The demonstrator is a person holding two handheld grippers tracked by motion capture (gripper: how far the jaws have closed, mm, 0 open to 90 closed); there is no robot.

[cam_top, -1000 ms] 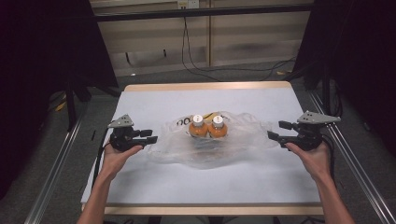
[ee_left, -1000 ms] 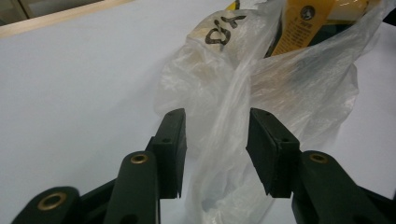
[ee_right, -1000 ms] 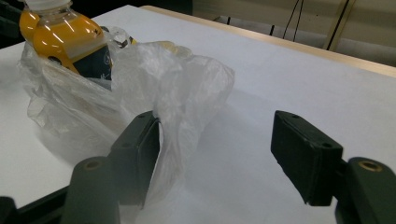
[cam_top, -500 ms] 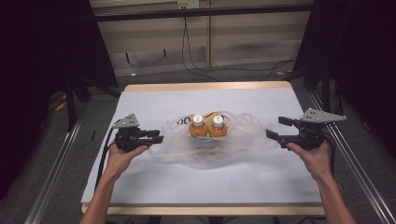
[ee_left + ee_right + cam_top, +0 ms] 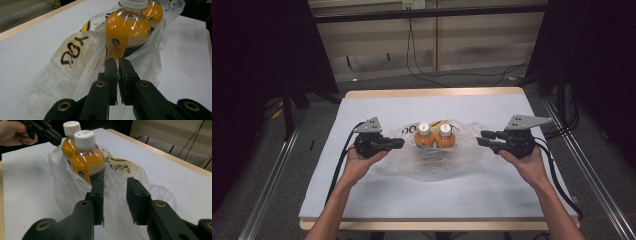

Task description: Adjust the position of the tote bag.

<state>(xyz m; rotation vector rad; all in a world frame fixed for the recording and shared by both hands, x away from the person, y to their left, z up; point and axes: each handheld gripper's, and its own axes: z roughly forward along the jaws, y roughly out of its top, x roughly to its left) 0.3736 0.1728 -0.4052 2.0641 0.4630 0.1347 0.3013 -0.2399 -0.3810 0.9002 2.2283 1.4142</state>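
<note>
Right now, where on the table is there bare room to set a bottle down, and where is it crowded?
Free: the strip between the plastic bag and the table's near edge, and the strip from the bag to the far edge. Crowded: the middle, where two orange bottles stand in the bag, with the left gripper and right gripper at its sides.

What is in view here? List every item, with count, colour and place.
bottles: two, orange with white caps, upright side by side at the table's middle, amid the bag
plastic bag: one, clear with black and yellow print, crumpled around the bottles
table: one, white top with wooden edge
cables: several, black, on the floor beyond the table
left gripper: one, black, fingers nearly shut, at the bag's left edge
right gripper: one, black, fingers apart, at the bag's right edge
hands: two, holding the grippers
</note>
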